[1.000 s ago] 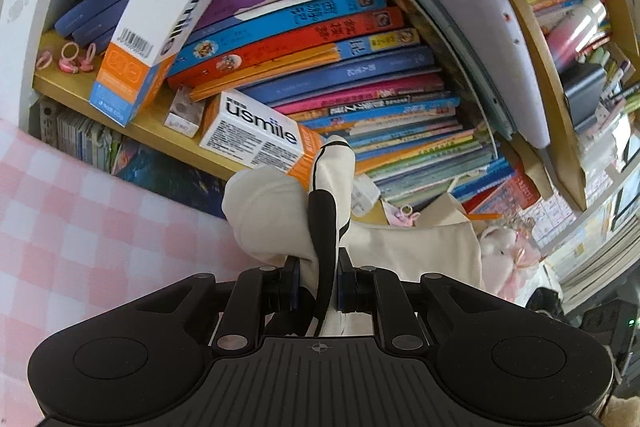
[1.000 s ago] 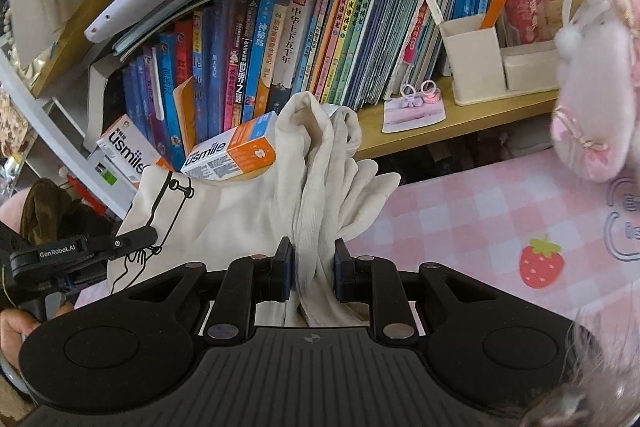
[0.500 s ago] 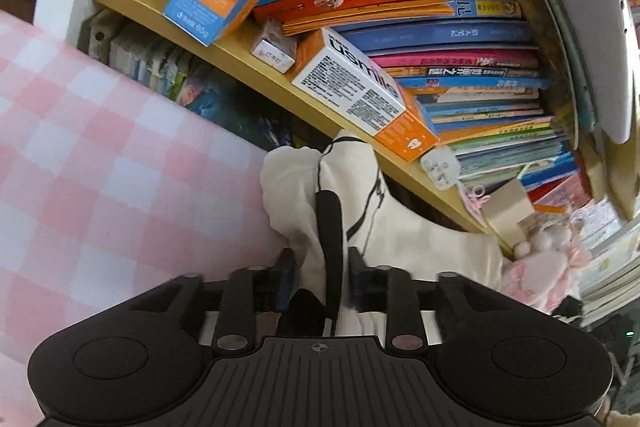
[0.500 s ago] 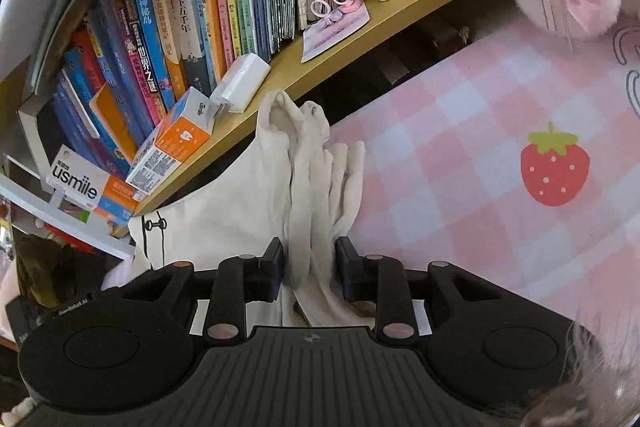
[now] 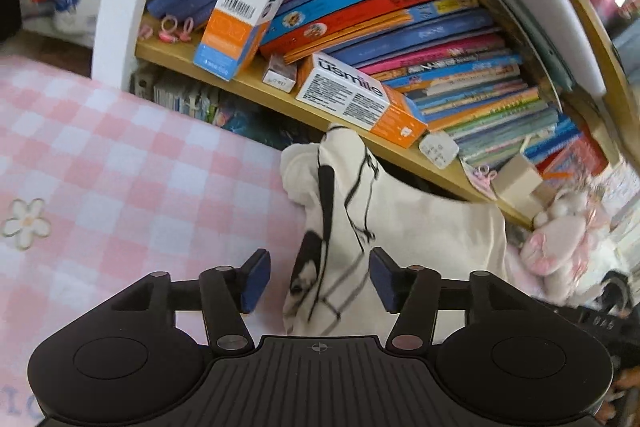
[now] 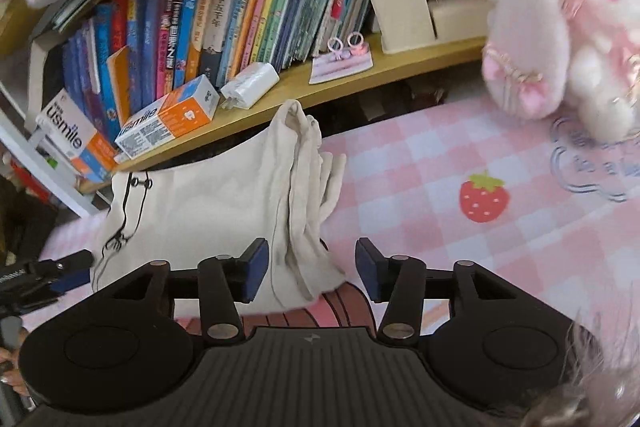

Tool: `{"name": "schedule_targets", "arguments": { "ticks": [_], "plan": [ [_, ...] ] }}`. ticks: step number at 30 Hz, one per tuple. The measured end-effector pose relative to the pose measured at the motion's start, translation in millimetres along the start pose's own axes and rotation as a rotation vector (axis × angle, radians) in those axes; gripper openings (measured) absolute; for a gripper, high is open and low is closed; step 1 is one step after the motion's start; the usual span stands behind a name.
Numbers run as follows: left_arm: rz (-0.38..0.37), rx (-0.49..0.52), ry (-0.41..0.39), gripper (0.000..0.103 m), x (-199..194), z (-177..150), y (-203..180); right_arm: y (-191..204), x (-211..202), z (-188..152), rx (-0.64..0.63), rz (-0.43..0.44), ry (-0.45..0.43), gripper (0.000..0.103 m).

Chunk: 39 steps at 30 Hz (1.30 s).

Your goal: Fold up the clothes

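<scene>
A wooden shelf (image 5: 256,83) runs along the far edge of the pink checked table (image 5: 120,167). It holds a leaning row of books (image 5: 400,11), two white-and-orange boxes (image 5: 360,99) and, in the right wrist view, a cream pen holder (image 6: 400,11) with an orange item standing in it. A small white packet (image 6: 250,85) lies on the shelf beside one of the boxes, and a card with pink rings (image 6: 342,57) lies at the shelf's front edge near the pen holder. A pink plush toy (image 6: 552,39) sits toward the table's far right corner, next to a printed strawberry (image 6: 484,197) on the table.

The cream shirt (image 6: 208,203) with black line drawings lies bunched on the table against the far edge, just below the shelf, its top edge rising toward the shelf front.

The left gripper (image 5: 318,279) is released, its blue-padded fingers (image 5: 254,279) spread wide on either side of the shirt's printed end. The cloth sits in the gap between them and touches neither pad.

The right gripper (image 6: 306,275) is likewise released, fingers wide apart. The shirt's gathered, pleated end lies in the gap, closer to the left finger (image 6: 254,273); whether it touches that pad cannot be told. The other finger stands clear of the fabric, over bare table.
</scene>
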State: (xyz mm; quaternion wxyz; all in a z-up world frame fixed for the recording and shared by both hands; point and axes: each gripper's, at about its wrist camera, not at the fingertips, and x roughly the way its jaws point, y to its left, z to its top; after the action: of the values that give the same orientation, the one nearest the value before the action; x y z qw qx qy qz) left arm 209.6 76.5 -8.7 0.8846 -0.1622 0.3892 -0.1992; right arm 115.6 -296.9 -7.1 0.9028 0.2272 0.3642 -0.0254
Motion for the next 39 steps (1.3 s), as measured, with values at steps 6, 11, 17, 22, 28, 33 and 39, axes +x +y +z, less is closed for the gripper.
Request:
{"name": "schedule_targets", "arguments": {
  "ticks": [6,11,17,22,28,33,39],
  "plan": [
    [0.074,0.089,0.003,0.064,-21.3,-35.7,-26.9,19.9,-23.5,-21.6,-0.131,-0.060,-0.026,0.057],
    [0.136,0.159,-0.005,0.077,-41.9,-69.2,-56.5,32.0,-41.4,-44.8,-0.213,-0.101,-0.043,0.081],
    [0.199,0.179,-0.043,0.087,-68.0,-97.8,-86.2,39.4,-64.3,-74.1,-0.263,-0.132,-0.060,0.089],
    [0.212,0.217,-0.083,0.093,-86.5,-118.0,-104.3,35.3,-83.3,-98.3,-0.272,-0.152,-0.073,0.095],
    [0.235,0.212,-0.076,0.094,-100.4,-142.8,-117.5,30.1,-103.6,-122.9,-0.282,-0.158,-0.070,0.096],
    [0.279,0.192,-0.067,0.095,-108.0,-161.7,-127.2,28.8,-119.3,-134.7,-0.277,-0.161,-0.079,0.097],
    [0.292,0.254,-0.062,0.095,-113.5,-171.7,-140.8,28.8,-131.5,-145.3,-0.290,-0.171,-0.095,0.100]
  ]
}}
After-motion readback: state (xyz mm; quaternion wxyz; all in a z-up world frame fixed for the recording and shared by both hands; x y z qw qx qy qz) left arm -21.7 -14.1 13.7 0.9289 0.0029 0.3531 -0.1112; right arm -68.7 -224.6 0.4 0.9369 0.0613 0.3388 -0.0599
